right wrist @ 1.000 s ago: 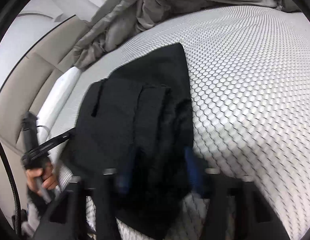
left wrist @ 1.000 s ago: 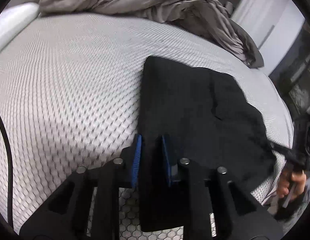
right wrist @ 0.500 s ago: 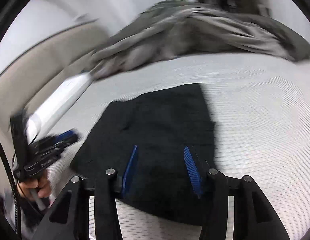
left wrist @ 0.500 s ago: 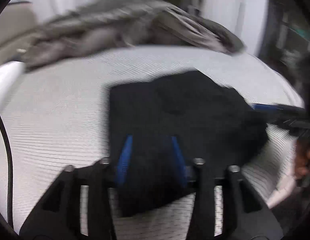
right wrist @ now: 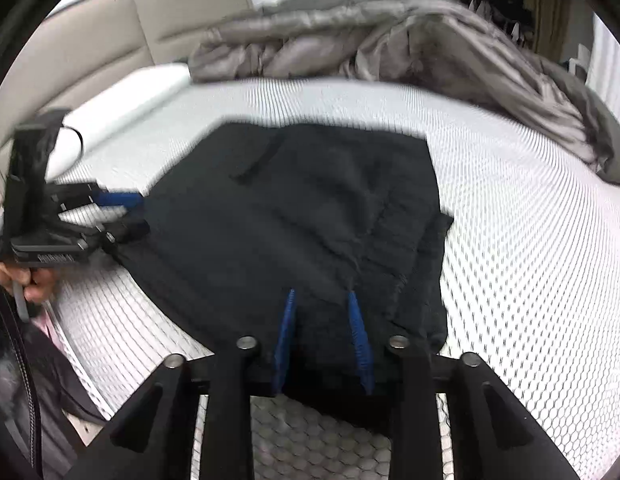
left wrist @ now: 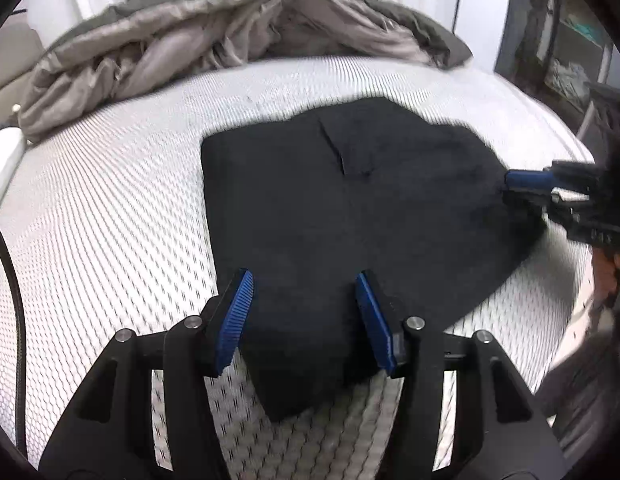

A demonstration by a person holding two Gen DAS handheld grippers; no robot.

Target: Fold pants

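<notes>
The black pants (left wrist: 341,216) lie folded into a flat bundle on the white honeycomb mattress (left wrist: 110,220); they also show in the right wrist view (right wrist: 310,220). My left gripper (left wrist: 304,280) is open, its blue pads spread above the near edge of the pants, holding nothing. My right gripper (right wrist: 321,300) hovers over the opposite edge with its pads partly apart, open and holding nothing. Each gripper shows at the pants' side edge in the other's view: the right one (left wrist: 525,184) and the left one (right wrist: 122,208).
A crumpled grey duvet (left wrist: 214,36) is heaped at the far side of the mattress. A beige headboard (right wrist: 158,28) and a white bolster (right wrist: 122,104) lie to the left in the right wrist view. Dark furniture (left wrist: 557,40) stands beyond the bed's right edge.
The left gripper let go of the pants' edge and opened wide. Both grippers lifted and drew back from the pants. The right gripper's pads have narrowed.
</notes>
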